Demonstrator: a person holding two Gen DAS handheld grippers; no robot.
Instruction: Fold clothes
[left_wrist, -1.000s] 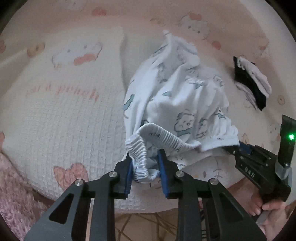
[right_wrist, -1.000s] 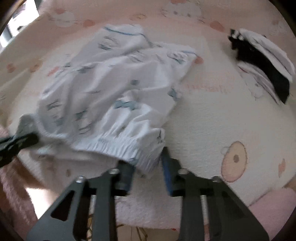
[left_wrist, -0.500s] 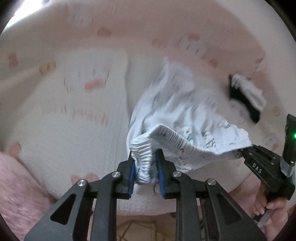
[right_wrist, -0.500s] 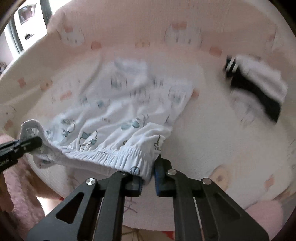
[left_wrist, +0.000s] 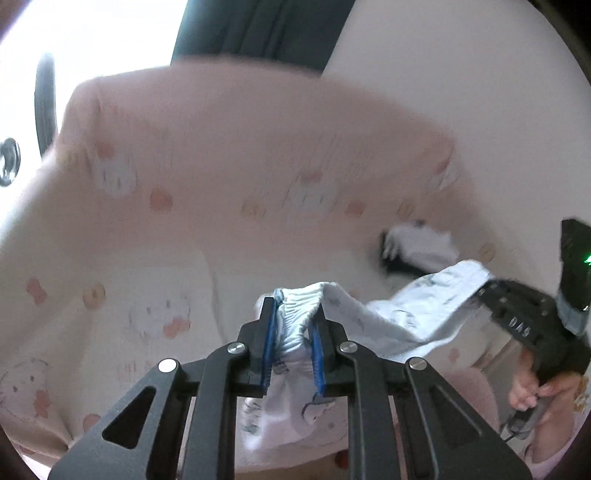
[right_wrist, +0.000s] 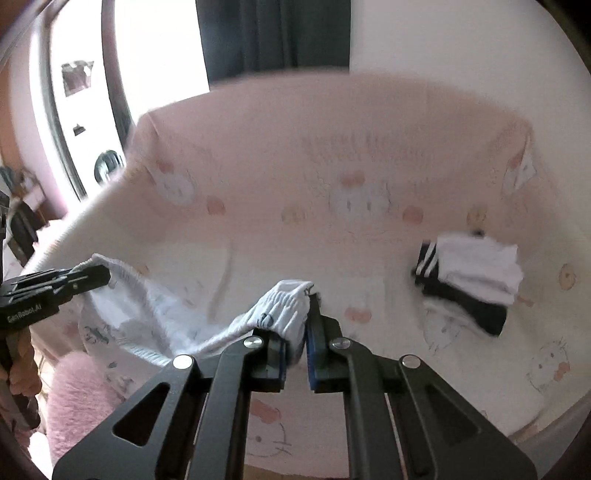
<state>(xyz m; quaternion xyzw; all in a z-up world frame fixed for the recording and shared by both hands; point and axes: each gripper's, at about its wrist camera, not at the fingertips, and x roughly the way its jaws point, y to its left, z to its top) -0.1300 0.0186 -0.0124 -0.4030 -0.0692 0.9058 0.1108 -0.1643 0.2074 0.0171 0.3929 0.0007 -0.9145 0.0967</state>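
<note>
A white printed pair of pants with an elastic waistband hangs in the air, stretched between both grippers above the pink bed cover. My left gripper has its jaws closing, and the pads press on the bunched waistband. It shows in the right wrist view at the far left, clamped on the band's other end. My right gripper is shut on the waistband, with cloth draped over its left finger. In the left wrist view it sits at the right, held by a hand.
A folded stack of black and white clothes lies on the cat-print pink cover at the right, also seen as a blurred stack. A fluffy pink cushion sits lower left. A dark curtain and bright window stand behind.
Both grippers closed on the waistband and rose together, lifting the pants off the cover. The view now reaches the curtain and window.
</note>
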